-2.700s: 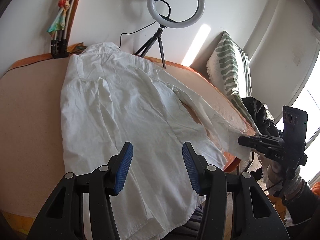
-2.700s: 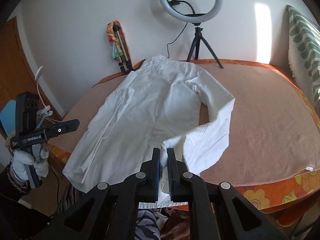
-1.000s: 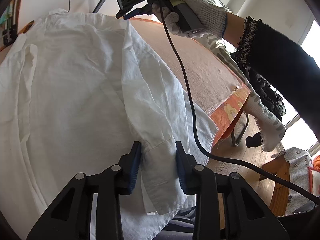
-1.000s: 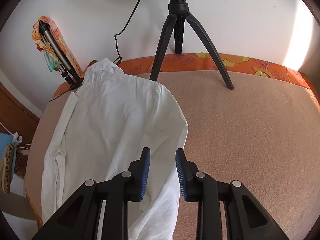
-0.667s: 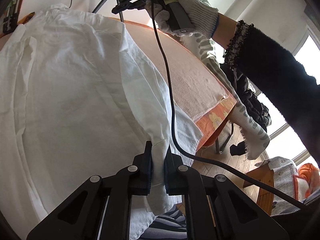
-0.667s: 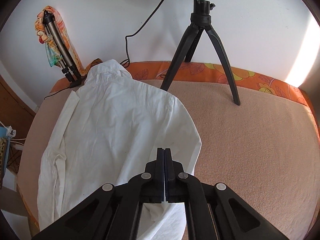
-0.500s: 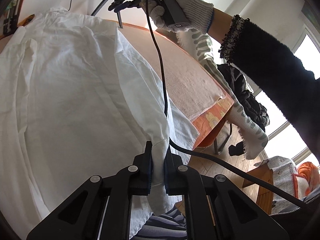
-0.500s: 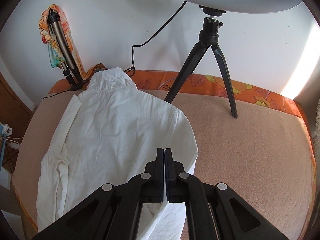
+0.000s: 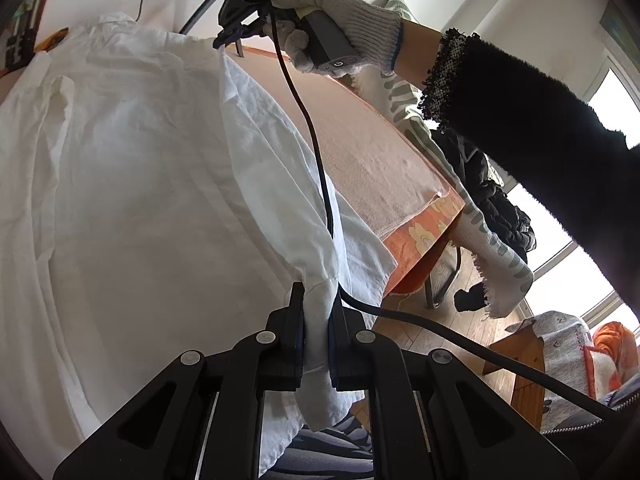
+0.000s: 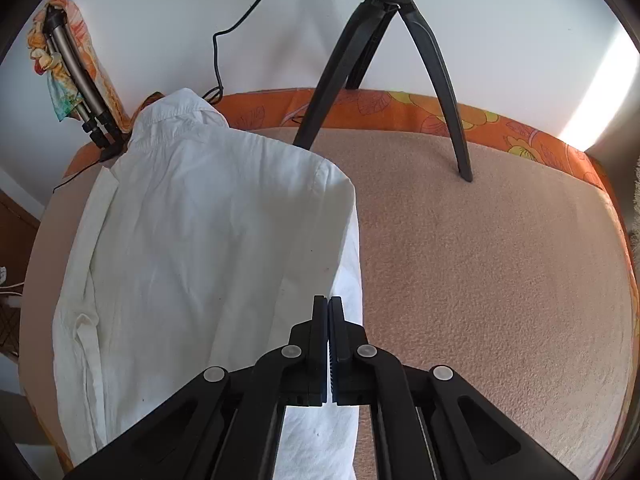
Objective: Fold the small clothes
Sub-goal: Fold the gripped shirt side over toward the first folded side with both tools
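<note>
- A white shirt (image 9: 132,184) of crinkled woven cloth is lying spread across the tan tabletop, its collar (image 10: 176,110) pointing toward the far wall.
- Its hem end is hanging over the near table edge.
- One sleeve (image 9: 276,184) is lying folded lengthwise along the shirt's right side, forming a raised ridge.
- The sleeve's cuff (image 9: 318,308) is being pinched and lifted off the body cloth.
- The shoulder fold (image 10: 340,208) is running straight beside bare tabletop.
</note>
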Tool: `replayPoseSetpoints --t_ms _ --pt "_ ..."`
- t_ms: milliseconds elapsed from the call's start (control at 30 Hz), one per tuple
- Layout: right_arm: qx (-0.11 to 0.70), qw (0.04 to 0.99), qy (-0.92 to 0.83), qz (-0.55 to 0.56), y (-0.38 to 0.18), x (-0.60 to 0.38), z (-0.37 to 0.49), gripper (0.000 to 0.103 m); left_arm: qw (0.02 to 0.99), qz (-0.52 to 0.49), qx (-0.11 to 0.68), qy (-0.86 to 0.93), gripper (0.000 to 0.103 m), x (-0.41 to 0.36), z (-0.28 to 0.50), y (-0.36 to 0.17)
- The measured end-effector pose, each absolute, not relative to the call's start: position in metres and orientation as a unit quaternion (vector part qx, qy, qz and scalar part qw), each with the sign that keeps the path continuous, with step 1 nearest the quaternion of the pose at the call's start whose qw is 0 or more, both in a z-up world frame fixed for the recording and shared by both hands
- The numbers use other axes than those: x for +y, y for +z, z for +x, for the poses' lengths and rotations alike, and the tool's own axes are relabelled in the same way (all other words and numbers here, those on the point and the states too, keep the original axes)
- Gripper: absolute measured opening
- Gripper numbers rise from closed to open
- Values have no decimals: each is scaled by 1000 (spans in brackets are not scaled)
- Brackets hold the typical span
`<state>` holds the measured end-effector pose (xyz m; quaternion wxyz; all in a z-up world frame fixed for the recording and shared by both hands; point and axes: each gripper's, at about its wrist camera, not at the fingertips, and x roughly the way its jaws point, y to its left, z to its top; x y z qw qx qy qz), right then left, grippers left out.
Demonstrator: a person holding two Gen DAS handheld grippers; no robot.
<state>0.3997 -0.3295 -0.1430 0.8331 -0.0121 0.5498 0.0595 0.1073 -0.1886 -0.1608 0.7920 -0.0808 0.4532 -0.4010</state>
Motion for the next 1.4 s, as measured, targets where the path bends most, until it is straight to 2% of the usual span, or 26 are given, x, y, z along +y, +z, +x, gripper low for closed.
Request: replayPoseSetpoints --t_ms 233,367,500,533,567,633,667,900,1167,1200,1267,1300,1333,1400 --pt "512 848 113 -78 -114 -266 385 0 782 -120 464 -399 7 -181 111 -166" --pt "520 834 129 -130 -129 -220 394 0 779 -130 478 -384 8 -177 113 -171" --pt "535 819 144 -150 -155 -192 397 0 783 -112 484 -375 15 -175 110 -171" --pt "539 815 148 -154 -161 -188 396 5 786 -104 485 -370 20 -174 109 -171" --pt "541 813 147 -160 -164 -186 395 24 789 -97 485 -364 23 -172 108 -170" --pt "528 820 147 -163 -160 -186 389 39 794 -93 481 -359 23 -169 107 -168" --pt "522 824 151 -160 -155 -189 384 37 796 -93 480 -356 23 -167 107 -167" --pt "484 858 126 -114 -104 -259 328 38 811 -93 470 -336 23 -153 109 -163" --pt "524 845 101 -35 -129 -336 269 37 821 -104 464 -316 23 -140 112 -166" --pt "528 842 101 -27 -134 -339 268 34 819 -109 468 -314 23 -139 114 -168" --pt "536 837 111 1 -142 -343 270 19 816 -117 470 -315 19 -139 115 -171" --pt "537 835 118 16 -146 -344 270 14 817 -118 470 -311 9 -137 115 -172" --pt "537 834 124 26 -147 -345 271 3 819 -119 472 -304 7 -135 114 -173" --pt "534 836 124 31 -146 -343 272 1 823 -119 473 -292 7 -129 110 -174"
